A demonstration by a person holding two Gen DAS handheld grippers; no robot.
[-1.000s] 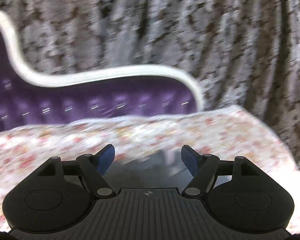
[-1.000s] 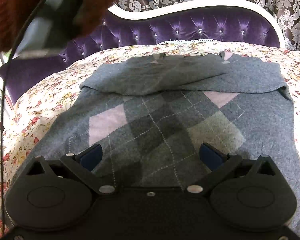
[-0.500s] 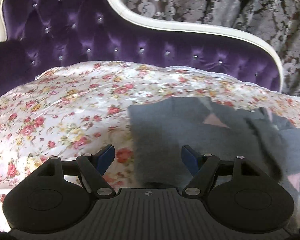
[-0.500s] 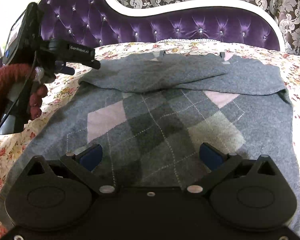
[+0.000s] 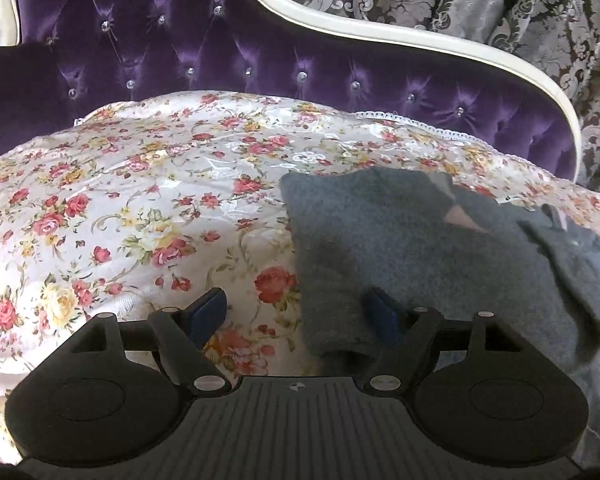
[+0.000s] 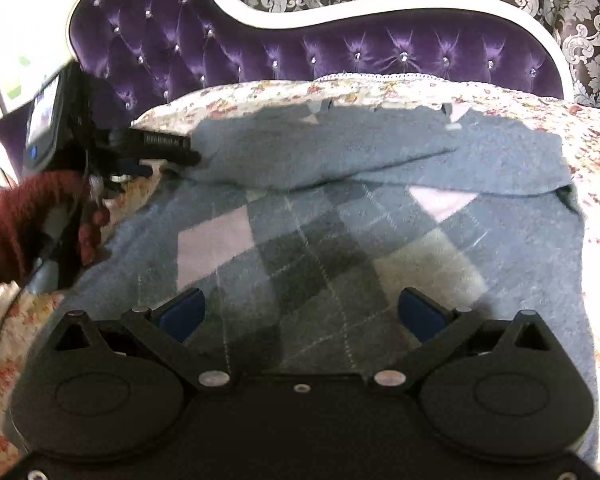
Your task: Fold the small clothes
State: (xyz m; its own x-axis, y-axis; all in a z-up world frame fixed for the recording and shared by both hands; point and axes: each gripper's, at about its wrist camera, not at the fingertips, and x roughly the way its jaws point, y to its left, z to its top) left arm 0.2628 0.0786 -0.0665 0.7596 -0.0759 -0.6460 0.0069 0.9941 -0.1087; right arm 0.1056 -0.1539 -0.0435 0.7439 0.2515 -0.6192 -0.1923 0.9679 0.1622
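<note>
— Looking through the left wrist view: the left gripper (image 5: 298, 316) gapes wide over the grey sweater (image 5: 400, 248)'s folded edge on the floral bedspread (image 5: 120, 208).

— Right wrist view: the right gripper (image 6: 300, 314) hovers wide, holding nothing. A shallow pinch could drop the fold.

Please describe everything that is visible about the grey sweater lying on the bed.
The sweater is grey knit, woolly-looking, with an argyle front of pale pink, light grey and dark grey diamonds crossed by thin pale lines. It lies flat on the floral bedspread. Its top part is folded down over the body as a plain grey band. The open left gripper straddles that band's left edge; the open right gripper is over the lower front.
</note>
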